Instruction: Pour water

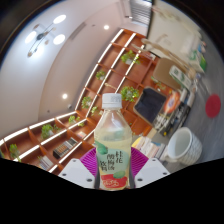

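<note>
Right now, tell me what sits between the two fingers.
In the gripper view, a clear plastic bottle with a white cap and a pink-and-green label stands upright between the fingers, which press on it from both sides.

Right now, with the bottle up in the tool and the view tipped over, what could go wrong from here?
1. The bottle sits between the tool fingers with its white cap on; tipping further would likely pour nothing until it is removed.
2. The white cup sits off to the side, not under the bottle's mouth, so water could miss it.
</note>
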The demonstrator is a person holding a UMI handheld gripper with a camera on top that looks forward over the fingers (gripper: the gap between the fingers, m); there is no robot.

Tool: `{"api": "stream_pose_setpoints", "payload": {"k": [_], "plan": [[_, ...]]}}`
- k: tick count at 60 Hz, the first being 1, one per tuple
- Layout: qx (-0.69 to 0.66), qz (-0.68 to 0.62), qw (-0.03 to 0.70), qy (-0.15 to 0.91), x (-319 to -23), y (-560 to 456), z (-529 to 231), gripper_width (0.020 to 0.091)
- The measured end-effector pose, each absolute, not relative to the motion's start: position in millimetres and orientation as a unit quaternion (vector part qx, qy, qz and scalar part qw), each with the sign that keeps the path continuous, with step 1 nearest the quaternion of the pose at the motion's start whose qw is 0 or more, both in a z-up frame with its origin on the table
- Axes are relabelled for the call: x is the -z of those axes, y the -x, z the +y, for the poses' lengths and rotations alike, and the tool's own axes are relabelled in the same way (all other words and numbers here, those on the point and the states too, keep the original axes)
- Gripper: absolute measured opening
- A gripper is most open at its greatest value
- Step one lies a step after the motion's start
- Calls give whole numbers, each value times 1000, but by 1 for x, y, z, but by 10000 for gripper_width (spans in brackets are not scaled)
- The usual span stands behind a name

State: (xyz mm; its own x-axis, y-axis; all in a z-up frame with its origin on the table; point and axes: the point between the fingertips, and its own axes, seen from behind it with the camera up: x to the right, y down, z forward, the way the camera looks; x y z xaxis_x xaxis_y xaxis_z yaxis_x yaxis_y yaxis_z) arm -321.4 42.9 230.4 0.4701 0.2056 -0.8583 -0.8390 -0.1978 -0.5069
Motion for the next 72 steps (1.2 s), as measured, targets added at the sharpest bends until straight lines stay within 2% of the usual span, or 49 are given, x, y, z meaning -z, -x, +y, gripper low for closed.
{"api": "stream_pose_setpoints", "payload": {"k": [6,14,19,21,22,24,28,35,36,51,60,68,72], "plan": [[-322,153,648,674,-250,294,46,398],[-119,55,688,714,-249,233,66,400],[-3,21,686,728,-253,197,64,399],[31,12,682,730,-250,182,64,398],[47,7,683,729,-240,165,75,399],[72,7,678,732,-246,159,67,399],[110,8,666,737,-236,133,69,400],[133,18,642,755,-201,95,73,398],[133,21,642,755,-186,83,85,399],[93,52,619,778,-118,57,91,400],[76,60,618,780,-91,52,96,404],[60,73,630,771,-92,52,94,406],[55,73,633,769,-92,51,92,430]]}}
